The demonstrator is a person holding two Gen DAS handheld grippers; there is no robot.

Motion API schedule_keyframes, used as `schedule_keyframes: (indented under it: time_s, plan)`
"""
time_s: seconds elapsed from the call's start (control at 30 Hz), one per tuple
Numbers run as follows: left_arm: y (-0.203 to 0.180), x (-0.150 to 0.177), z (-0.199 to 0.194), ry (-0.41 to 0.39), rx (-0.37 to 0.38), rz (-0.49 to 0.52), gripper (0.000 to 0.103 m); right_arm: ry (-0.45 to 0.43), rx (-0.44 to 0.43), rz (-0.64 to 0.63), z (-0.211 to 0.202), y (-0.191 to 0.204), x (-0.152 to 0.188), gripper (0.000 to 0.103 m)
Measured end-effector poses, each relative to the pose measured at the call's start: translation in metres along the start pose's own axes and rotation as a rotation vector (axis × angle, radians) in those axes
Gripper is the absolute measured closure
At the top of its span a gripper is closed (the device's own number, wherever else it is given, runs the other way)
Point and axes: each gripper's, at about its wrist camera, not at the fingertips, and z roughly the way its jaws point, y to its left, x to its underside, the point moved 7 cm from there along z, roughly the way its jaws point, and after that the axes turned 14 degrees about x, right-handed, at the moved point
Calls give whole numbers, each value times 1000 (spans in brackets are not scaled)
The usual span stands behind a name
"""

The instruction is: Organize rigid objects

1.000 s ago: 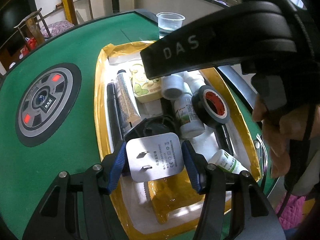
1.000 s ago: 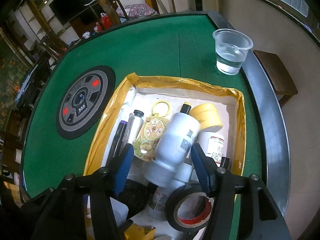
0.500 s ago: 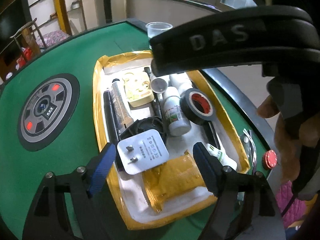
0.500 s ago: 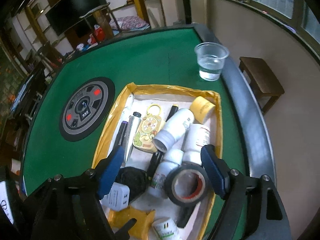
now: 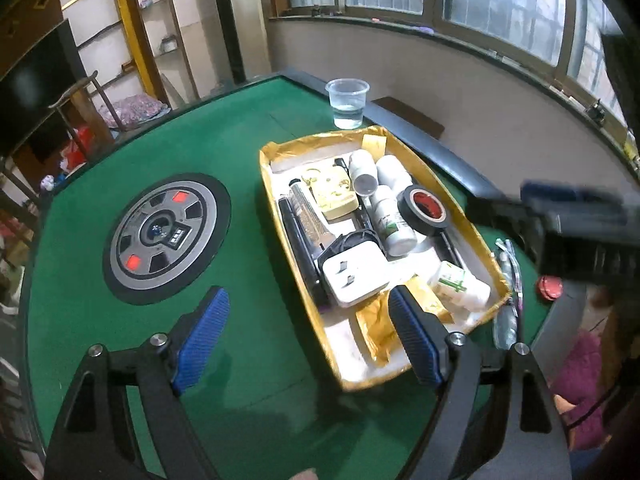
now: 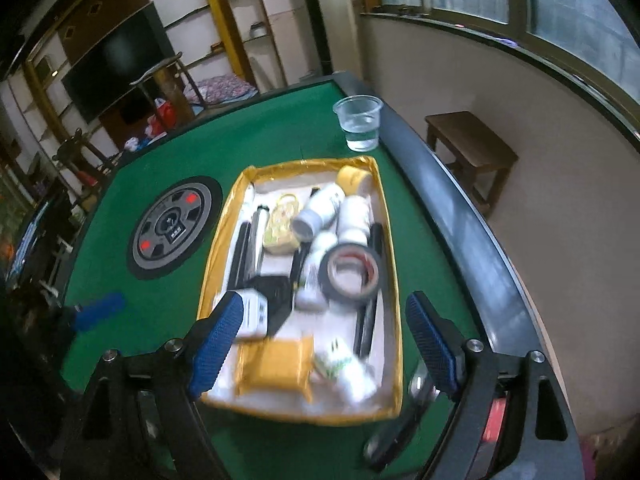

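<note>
A gold-lined tray (image 5: 269, 184) (image 6: 218, 248) on the green table holds a white plug adapter (image 5: 356, 276), a black tape roll (image 5: 424, 210) (image 6: 352, 276), white bottles (image 5: 394, 226) (image 6: 320, 212), a tube (image 5: 308, 212) and a yellow tag (image 5: 332, 192). My left gripper (image 5: 304, 320) hovers over the tray's near left corner; its jaws are opening with nothing between them. My right gripper (image 6: 324, 328) hangs open above the tray's near end, empty. In the left wrist view it shows as a blurred dark shape (image 5: 580, 216) at the right.
A clear plastic cup of water (image 5: 347, 104) (image 6: 360, 124) stands beyond the tray. A round grey panel (image 5: 164, 236) is set into the felt to the left. A red chip (image 5: 550, 287) and a metal piece (image 5: 508, 280) lie by the table's dark rim (image 6: 460, 216).
The left gripper let go of the plug adapter, which now lies in the tray. The right gripper let go of a white bottle. Both opened wide and drew back and up.
</note>
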Motion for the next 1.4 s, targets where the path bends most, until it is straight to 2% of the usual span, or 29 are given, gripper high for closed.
schedule_keyframes:
  time_s: [0.07, 0.13, 0.23, 0.33, 0.43, 0.47, 0.53, 0.73, 1.13, 1.4]
  plan:
    - [10, -2, -8, 2, -6, -6, 21, 11, -13, 22, -7, 1, 15, 24]
    - [15, -3, -24, -31, -23, -3, 21, 19, -25, 28, -12, 6, 25, 24]
    - [18, -4, -43, -48, 0, 8, 21, 25, -12, 17, -17, 12, 35, 24]
    - [8, -4, -57, -52, 13, 92, 21, 10, 0, 22, -26, 14, 39, 24]
    - [0, -4, -75, -147, -13, 134, 21, 2, 8, 32, -33, 16, 43, 24]
    - [-2, -3, -77, -161, 3, 138, 21, 5, 11, 32, -33, 17, 45, 24]
    - [-7, 0, -79, -160, 31, 150, 21, 10, 16, 32, -34, 19, 49, 24]
    - [-6, 7, -78, -148, -7, 166, 21, 15, 21, 40, -36, 24, 58, 24]
    - [-1, 18, -78, -122, 10, 154, 21, 12, 28, 59, -41, 30, 66, 24]
    - [2, 21, -82, -130, 58, 111, 21, 13, 34, 66, -45, 29, 73, 24]
